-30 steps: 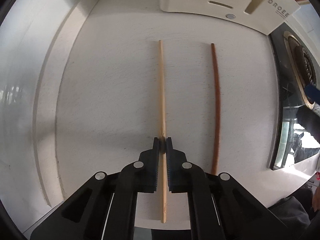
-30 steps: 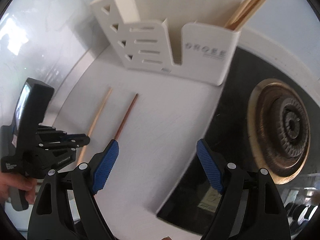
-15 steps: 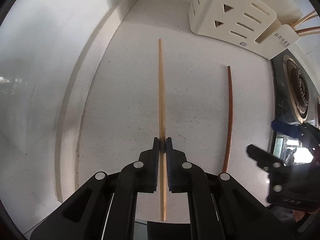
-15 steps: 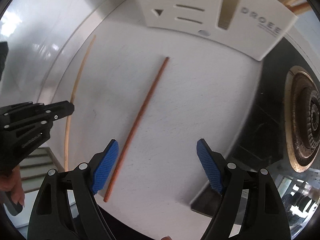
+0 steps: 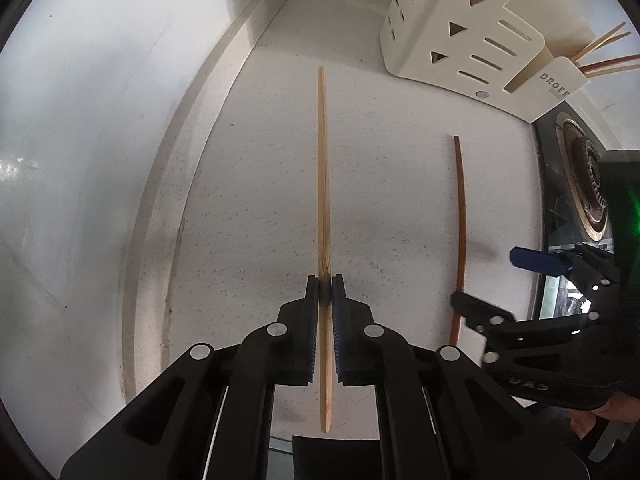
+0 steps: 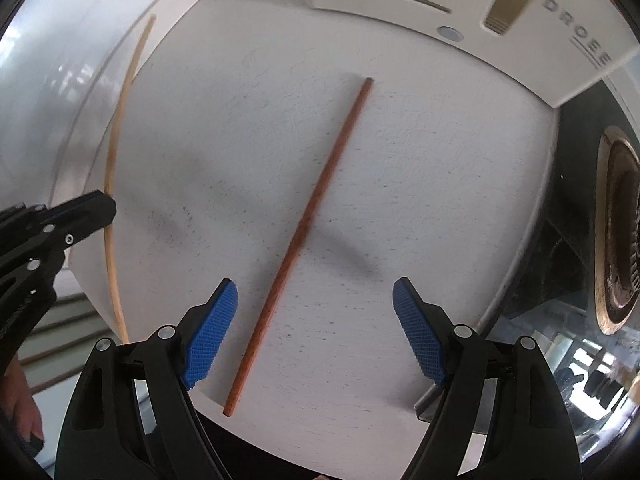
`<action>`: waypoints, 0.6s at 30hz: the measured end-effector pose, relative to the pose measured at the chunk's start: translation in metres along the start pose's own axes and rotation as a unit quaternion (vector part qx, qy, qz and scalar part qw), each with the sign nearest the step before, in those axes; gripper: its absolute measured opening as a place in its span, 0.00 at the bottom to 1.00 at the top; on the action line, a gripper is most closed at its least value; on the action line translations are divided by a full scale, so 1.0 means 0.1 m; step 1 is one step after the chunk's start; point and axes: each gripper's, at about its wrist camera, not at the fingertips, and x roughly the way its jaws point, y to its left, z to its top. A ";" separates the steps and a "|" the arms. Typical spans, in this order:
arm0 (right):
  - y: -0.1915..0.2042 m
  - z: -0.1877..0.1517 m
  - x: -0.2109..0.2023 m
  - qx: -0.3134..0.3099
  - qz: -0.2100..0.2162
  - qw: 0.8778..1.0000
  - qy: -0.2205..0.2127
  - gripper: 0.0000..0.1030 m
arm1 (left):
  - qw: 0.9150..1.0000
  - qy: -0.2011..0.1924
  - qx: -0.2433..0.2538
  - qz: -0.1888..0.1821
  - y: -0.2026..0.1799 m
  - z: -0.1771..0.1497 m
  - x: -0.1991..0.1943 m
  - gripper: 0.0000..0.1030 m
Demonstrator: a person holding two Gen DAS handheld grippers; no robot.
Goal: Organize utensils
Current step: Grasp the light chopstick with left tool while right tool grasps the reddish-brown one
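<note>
My left gripper [image 5: 325,284] is shut on a light bamboo chopstick [image 5: 323,184] and holds it a little above the white counter [image 5: 392,200], pointing away. The same chopstick [image 6: 116,160] shows at the left of the right wrist view. A reddish-brown chopstick [image 6: 308,224] lies flat on the counter; it also shows in the left wrist view [image 5: 461,216]. My right gripper [image 6: 316,332] is open above its near end, the stick between the blue pads [image 6: 208,340]. The right gripper also shows in the left wrist view [image 5: 496,284].
A cream utensil holder [image 5: 472,32] marked DROEE stands at the back right with several chopsticks [image 5: 600,60] in it; it also shows in the right wrist view [image 6: 480,4]. A black stove with a burner [image 6: 616,232] borders the counter on the right. A white wall [image 5: 100,140] runs along the left.
My left gripper has lifted and drawn back with the bamboo chopstick. My right gripper has come down and forward over the brown chopstick, which now lies between its open jaws.
</note>
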 end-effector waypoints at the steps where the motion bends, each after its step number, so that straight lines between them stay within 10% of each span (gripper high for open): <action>1: 0.01 0.01 0.02 0.001 -0.001 1.000 0.004 0.70 | 1.000 -0.001 0.001 -0.002 0.00 0.00 0.00 0.06; 6: 0.11 0.03 0.07 -0.006 -0.022 1.000 0.013 0.64 | 1.000 -0.002 0.006 -0.009 0.06 0.02 -0.03 0.06; 11: 0.17 0.04 0.05 -0.015 -0.048 0.999 0.010 0.25 | 1.000 0.002 0.011 -0.012 0.08 0.02 -0.01 0.06; 18: 0.03 0.07 0.05 0.000 -0.027 0.999 0.019 0.10 | 1.000 0.005 0.016 -0.010 0.01 0.03 0.04 0.06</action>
